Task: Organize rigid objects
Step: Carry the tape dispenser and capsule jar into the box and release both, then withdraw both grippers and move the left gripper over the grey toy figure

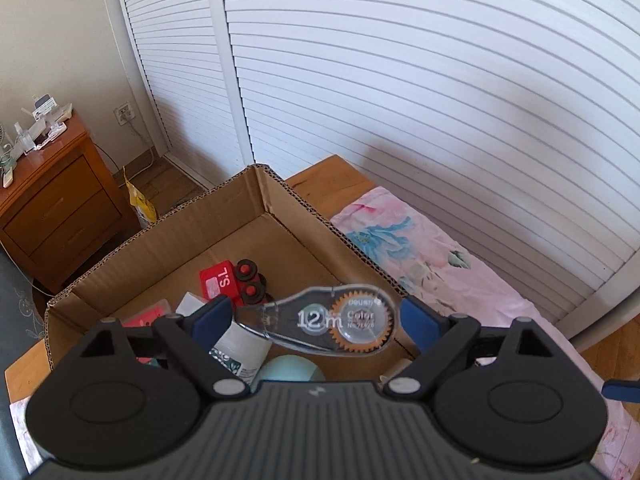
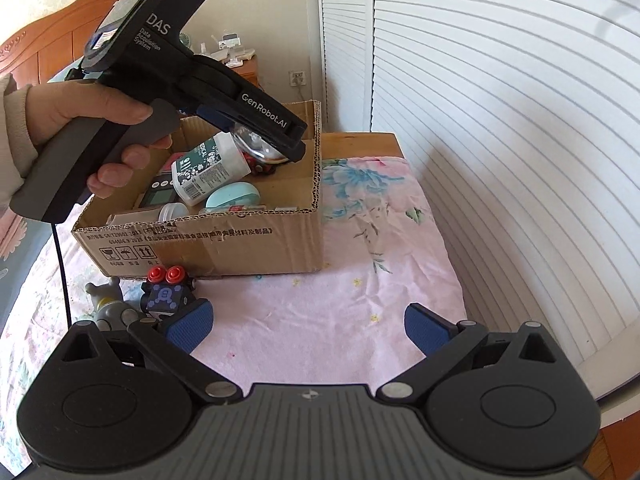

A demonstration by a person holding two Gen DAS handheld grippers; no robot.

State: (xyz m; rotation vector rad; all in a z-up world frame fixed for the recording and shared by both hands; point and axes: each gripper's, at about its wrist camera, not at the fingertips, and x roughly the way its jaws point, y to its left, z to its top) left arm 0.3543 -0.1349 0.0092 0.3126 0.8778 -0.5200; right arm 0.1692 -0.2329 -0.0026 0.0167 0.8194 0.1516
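A clear correction-tape dispenser (image 1: 340, 324) with an orange gear and "12 m" printed on it lies across the gap of my left gripper (image 1: 316, 316), above the open cardboard box (image 1: 240, 208). Its pointed tip meets the left pad (image 1: 212, 316). A thin gap shows at the right pad (image 1: 416, 320), so the pads do not press it. In the right wrist view a hand holds the left gripper (image 2: 280, 148) over the box (image 2: 224, 248). My right gripper (image 2: 308, 324) stands open over the pink cloth with nothing between its fingers.
The box holds a red toy car (image 1: 240, 280), a white bottle (image 2: 208, 168), a mint round case (image 2: 232, 196) and other items. A dark block with red knobs (image 2: 168, 292) and a grey figure (image 2: 108, 300) lie before the box. Louvred doors (image 2: 500, 120) stand at right.
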